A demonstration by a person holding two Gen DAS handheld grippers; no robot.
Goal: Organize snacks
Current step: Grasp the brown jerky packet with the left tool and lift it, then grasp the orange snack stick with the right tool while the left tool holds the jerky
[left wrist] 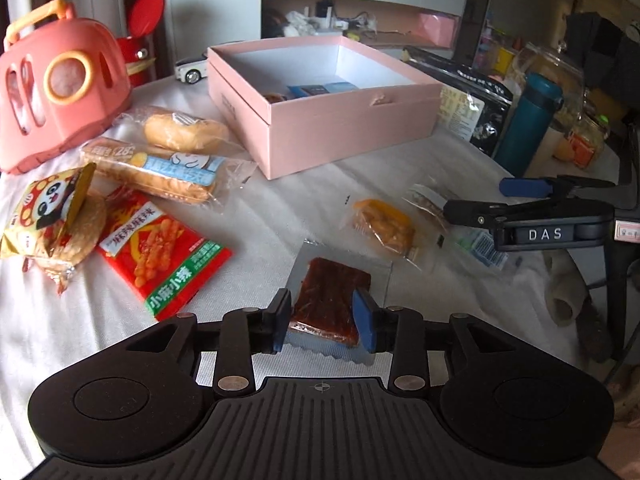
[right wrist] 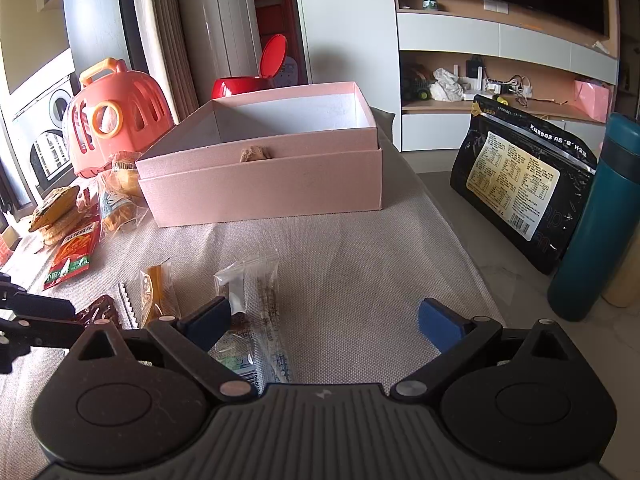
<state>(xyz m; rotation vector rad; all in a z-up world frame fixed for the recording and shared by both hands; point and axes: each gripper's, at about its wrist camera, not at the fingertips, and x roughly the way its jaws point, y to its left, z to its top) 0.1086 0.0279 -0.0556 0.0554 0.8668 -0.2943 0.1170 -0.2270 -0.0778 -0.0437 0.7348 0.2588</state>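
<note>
Straddling a red jerky pack (left wrist: 329, 304), the left gripper (left wrist: 325, 320) pads touch its sides; right gripper (right wrist: 326, 326) gapes wide over a clear packet (right wrist: 256, 312).

Pale pink cardboard box (left wrist: 348, 136), white inside. Red-brown dried-meat slab in clear silver-edged packet (left wrist: 334, 300). Red snack pouch with green band (left wrist: 160, 252). Teal metal flask (right wrist: 596, 232). Coral plastic carrier (left wrist: 56, 92), orange trim.

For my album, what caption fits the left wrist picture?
Left gripper closing on the red jerky pack near the pink box.
</note>
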